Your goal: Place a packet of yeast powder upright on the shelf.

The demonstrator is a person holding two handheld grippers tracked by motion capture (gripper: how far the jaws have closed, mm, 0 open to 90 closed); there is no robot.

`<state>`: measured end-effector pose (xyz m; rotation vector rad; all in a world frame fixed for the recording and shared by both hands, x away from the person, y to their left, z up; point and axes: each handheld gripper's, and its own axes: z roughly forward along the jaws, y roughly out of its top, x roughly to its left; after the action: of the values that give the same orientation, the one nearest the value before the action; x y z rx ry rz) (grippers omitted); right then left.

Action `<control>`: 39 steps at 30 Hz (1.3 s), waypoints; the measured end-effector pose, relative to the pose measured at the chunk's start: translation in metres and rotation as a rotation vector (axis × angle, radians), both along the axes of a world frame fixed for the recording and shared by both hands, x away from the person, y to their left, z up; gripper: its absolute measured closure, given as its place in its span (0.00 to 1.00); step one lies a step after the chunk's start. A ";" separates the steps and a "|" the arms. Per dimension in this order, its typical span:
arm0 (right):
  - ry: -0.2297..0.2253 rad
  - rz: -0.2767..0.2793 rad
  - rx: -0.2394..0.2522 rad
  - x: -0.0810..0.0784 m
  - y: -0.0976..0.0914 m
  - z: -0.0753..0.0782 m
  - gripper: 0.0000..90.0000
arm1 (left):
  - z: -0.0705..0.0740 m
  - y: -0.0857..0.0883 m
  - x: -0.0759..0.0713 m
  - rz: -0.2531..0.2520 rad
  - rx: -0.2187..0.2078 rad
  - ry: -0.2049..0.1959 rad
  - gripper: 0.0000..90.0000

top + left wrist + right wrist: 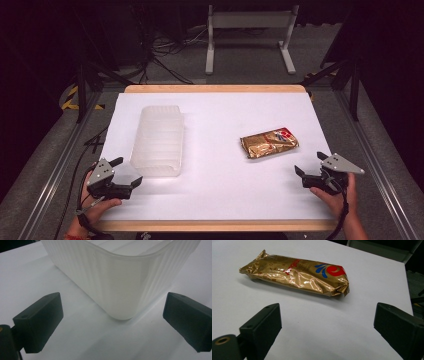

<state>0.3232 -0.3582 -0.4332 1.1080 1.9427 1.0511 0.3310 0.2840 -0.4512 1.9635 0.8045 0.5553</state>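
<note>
While both grippers' jaws stand apart, the right gripper [314,170] faces a light, crinkly, slippery gold packet [295,275] just beyond its fingertips, probably best pinched across its middle.

Your left tool [123,171] and right tool [311,163] both have black jaws and a grey plate on top. The surface [220,190] under them is white with a pale wood edge, and the ribbed container [158,141] is translucent milky white. The packet [269,142] is shiny gold foil, with a red patch and blue swirls at one end.
</note>
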 end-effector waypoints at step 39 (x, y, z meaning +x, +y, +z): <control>0.051 0.001 0.133 0.064 0.010 0.028 0.35 | 0.000 -0.007 -0.012 -0.035 0.048 -0.007 0.04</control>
<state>0.3870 -0.3484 -0.4054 1.2170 1.9354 1.1779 0.3188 0.2771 -0.4508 2.0144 0.7572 0.5650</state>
